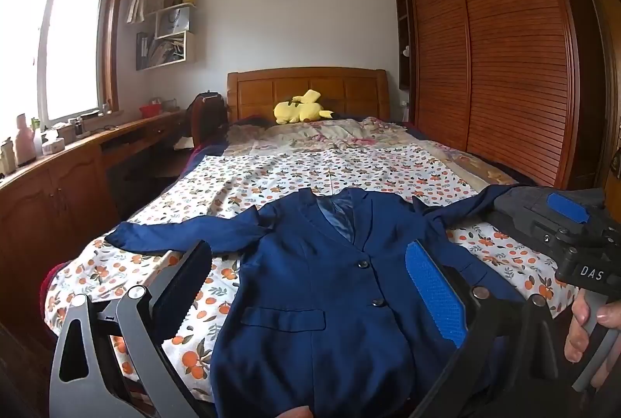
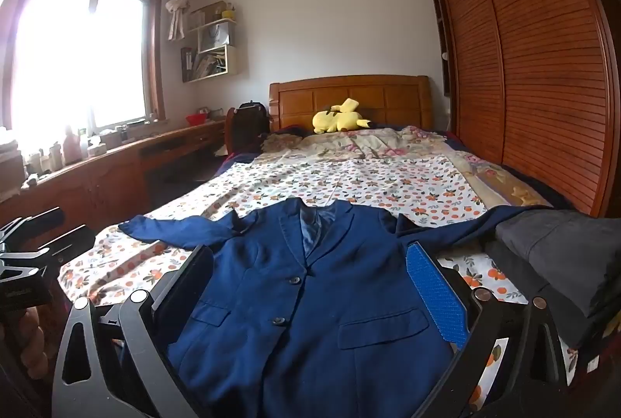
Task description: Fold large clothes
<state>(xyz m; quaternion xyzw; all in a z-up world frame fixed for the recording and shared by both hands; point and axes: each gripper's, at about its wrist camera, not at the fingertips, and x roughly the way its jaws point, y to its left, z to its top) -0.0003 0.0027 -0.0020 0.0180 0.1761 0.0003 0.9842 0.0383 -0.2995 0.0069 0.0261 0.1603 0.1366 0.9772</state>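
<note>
A navy blue suit jacket [image 1: 310, 286] lies flat and face up on the bed, buttoned, collar toward the headboard, both sleeves spread out sideways. It also shows in the right wrist view [image 2: 310, 301]. My left gripper [image 1: 310, 286] is open and empty, hovering above the jacket's lower left side. My right gripper [image 2: 310, 286] is open and empty above the jacket's lower right side. The right gripper's body [image 1: 574, 243] shows at the right edge of the left wrist view.
The bed has an orange-print sheet [image 1: 349, 169]. A folded dark grey garment [image 2: 559, 255] lies on the bed's right side over the jacket's sleeve end. A yellow plush toy [image 1: 300, 109] sits by the headboard. A wardrobe [image 1: 504, 68] stands right, a desk [image 1: 77, 162] left.
</note>
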